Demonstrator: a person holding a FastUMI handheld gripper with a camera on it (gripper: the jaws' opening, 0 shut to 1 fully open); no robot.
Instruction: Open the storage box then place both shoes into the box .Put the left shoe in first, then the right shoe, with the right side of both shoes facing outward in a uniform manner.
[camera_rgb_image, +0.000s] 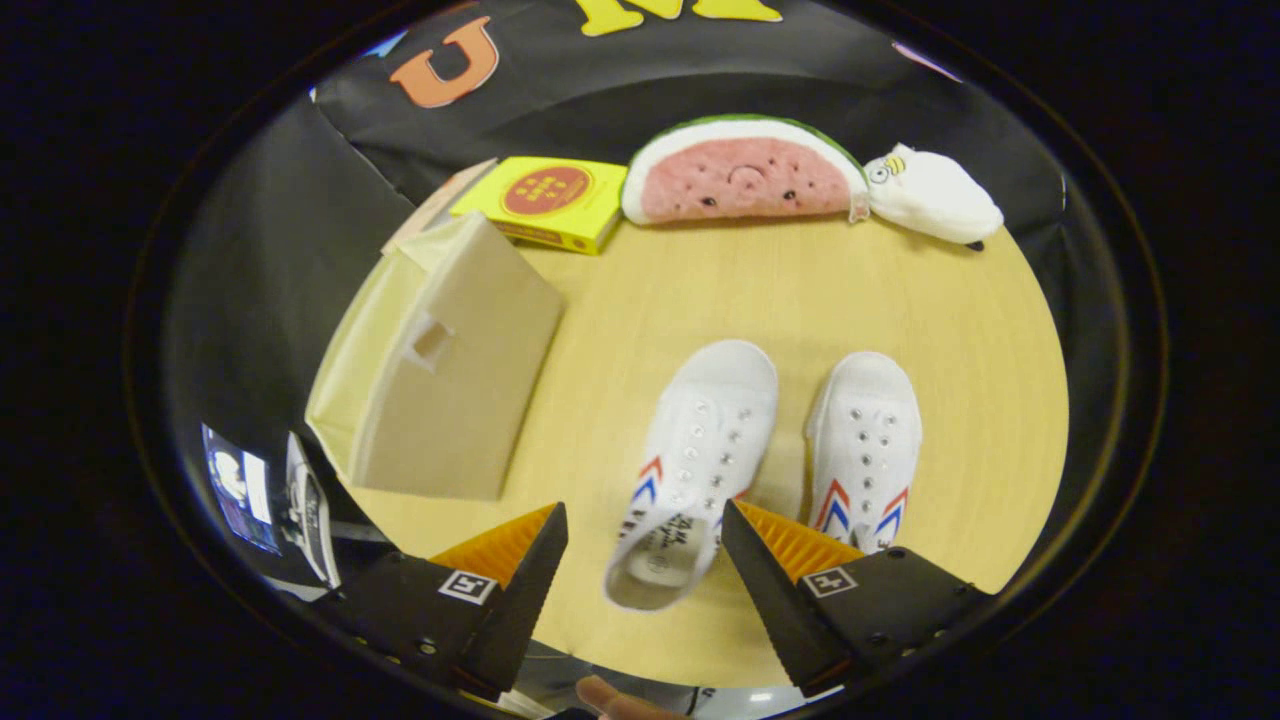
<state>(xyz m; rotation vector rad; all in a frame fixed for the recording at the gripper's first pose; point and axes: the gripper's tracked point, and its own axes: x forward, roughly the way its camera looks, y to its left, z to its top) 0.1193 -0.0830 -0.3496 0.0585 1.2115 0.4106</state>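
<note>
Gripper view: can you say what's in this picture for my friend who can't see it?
The open gripper hovers over the heel of the left white shoe on a round wooden table, with the right white shoe beside it. The beige storage box is closed; beyond lie a yellow box, a watermelon plush and a white plush.

Staged recording booth, not a home.
Black cloth wall (700, 80) backs a round wooden table (800, 290); monitor screen (240, 490) lower left.
</note>
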